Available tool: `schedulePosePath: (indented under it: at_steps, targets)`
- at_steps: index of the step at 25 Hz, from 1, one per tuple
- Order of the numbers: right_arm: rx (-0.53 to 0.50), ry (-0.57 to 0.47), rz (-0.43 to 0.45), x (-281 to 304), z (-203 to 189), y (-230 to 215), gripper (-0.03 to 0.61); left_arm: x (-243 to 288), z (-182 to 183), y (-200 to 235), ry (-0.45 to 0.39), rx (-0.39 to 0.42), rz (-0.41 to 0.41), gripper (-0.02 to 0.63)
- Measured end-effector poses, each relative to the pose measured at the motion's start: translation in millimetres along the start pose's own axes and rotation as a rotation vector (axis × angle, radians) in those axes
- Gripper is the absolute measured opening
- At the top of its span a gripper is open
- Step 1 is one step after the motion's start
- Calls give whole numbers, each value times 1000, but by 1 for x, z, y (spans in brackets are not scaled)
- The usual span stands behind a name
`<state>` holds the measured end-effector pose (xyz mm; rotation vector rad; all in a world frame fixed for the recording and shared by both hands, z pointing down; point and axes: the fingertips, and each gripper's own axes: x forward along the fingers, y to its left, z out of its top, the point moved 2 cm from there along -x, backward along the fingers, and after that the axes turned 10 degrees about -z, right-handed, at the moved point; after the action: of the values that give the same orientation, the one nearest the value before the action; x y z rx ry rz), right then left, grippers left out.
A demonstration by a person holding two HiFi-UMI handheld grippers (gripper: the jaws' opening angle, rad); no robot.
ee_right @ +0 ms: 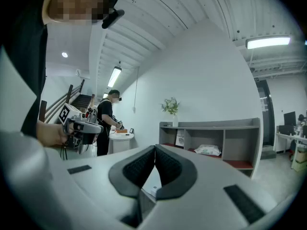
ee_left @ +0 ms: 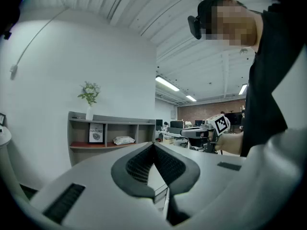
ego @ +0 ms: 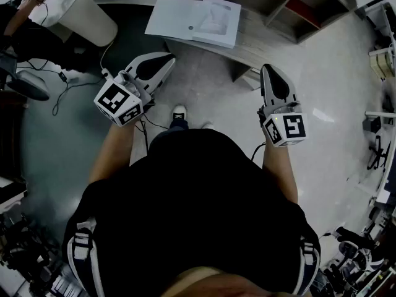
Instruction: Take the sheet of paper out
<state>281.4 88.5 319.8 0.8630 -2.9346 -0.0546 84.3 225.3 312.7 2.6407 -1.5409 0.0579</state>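
In the head view a white sheet of paper (ego: 168,18) lies on a low grey bench (ego: 266,39), partly under a white folder (ego: 216,21). My left gripper (ego: 164,59) is held in the air short of the bench's near edge, jaws shut with nothing between them. To the right, my right gripper (ego: 267,70) hangs by the bench's front corner, also shut and empty. In the left gripper view my left gripper (ee_left: 153,145) has its pads pressed together. My right gripper (ee_right: 154,148) looks the same in the right gripper view.
A white round stand (ego: 80,11) is at the far left, with cables (ego: 68,82) on the dark floor below it. An open shelf unit (ego: 297,2) stands behind the bench. Another person (ee_right: 106,121) works at a round table. Cluttered equipment lines the right edge (ego: 377,135).
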Motion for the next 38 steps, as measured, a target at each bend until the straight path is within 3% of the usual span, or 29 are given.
schedulePosePath:
  at_steps: [6,11,17,38]
  targets:
    - [-12,7,-34,13,3,9,14,-19,3,18,-17,-25,-15,21]
    - [-8,30,-66,32,0,17,14,-27,-7,43,24,-42,-8,21]
    - [60,13,-124,58,5,15,14,-30,-8,78,34,-43,-26,21]
    - [27,72,-231,143,4,45,14,-41,-12,186,21,-44,-118,21]
